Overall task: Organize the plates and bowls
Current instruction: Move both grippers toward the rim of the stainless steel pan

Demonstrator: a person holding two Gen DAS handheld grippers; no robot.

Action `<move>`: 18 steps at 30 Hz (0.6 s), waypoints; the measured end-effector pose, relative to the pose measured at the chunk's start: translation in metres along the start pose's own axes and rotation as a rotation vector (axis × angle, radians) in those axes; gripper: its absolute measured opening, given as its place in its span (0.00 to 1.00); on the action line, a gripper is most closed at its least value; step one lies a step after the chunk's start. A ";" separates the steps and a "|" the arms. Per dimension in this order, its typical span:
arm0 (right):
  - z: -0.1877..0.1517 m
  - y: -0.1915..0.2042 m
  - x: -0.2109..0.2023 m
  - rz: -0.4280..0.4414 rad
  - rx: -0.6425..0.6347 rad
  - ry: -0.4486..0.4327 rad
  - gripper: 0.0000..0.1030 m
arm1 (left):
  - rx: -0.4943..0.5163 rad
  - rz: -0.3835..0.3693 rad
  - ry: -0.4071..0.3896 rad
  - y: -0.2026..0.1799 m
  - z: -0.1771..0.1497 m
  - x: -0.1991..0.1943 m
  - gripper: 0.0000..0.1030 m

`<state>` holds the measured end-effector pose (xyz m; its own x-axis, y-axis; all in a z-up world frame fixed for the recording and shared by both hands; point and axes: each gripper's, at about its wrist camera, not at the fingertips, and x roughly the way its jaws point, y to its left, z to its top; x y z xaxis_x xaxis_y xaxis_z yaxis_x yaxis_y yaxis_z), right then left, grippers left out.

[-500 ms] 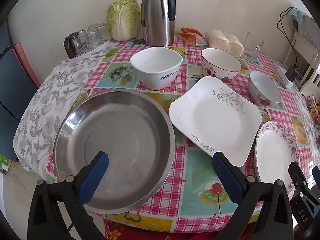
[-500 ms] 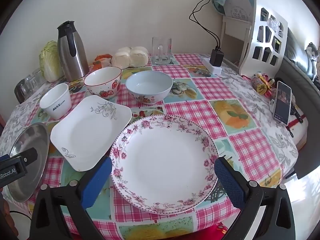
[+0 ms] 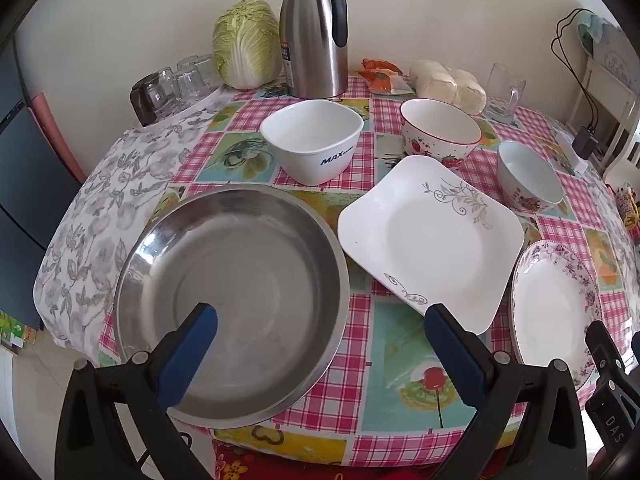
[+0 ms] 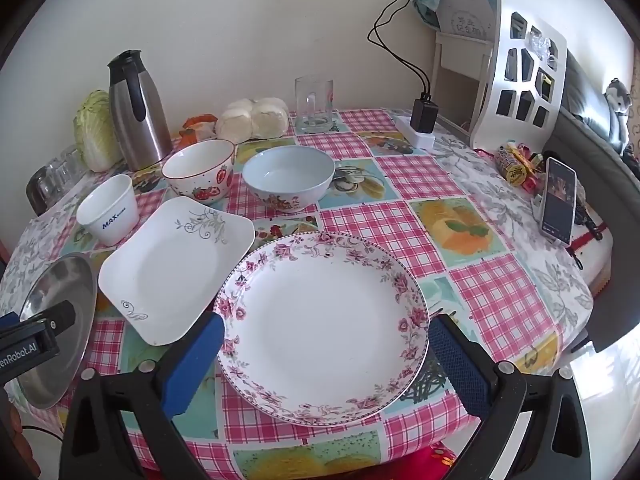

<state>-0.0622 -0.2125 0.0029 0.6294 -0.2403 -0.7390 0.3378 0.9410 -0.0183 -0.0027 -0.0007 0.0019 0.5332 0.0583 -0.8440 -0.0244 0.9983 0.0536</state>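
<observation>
A steel plate (image 3: 232, 296) lies at the table's front left. Beside it lie a square white plate (image 3: 432, 236) and a round floral plate (image 4: 320, 320). Behind them stand a white MAX bowl (image 3: 314, 140), a strawberry bowl (image 3: 440, 132) and a pale blue bowl (image 4: 289, 178). My left gripper (image 3: 320, 320) is open and empty over the steel plate's right rim. My right gripper (image 4: 326, 334) is open and empty, its fingers on either side of the floral plate's near half.
A steel thermos (image 3: 314, 32), a cabbage (image 3: 246, 44), glasses (image 3: 176, 80), buns (image 3: 448, 82) and a glass mug (image 4: 314, 100) stand at the back. A phone (image 4: 558, 202) and a power strip (image 4: 420, 130) lie at the right of the table.
Both grippers stay open. The views have barely shifted; nothing on the table has moved.
</observation>
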 end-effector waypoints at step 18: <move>-0.002 0.005 0.000 0.002 -0.010 0.004 1.00 | -0.048 0.037 -0.010 0.009 0.000 -0.004 1.00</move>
<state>-0.0616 -0.2073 0.0011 0.6275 -0.2374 -0.7415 0.3295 0.9439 -0.0234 -0.0052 0.0085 0.0055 0.5400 0.0951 -0.8363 -0.0845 0.9947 0.0586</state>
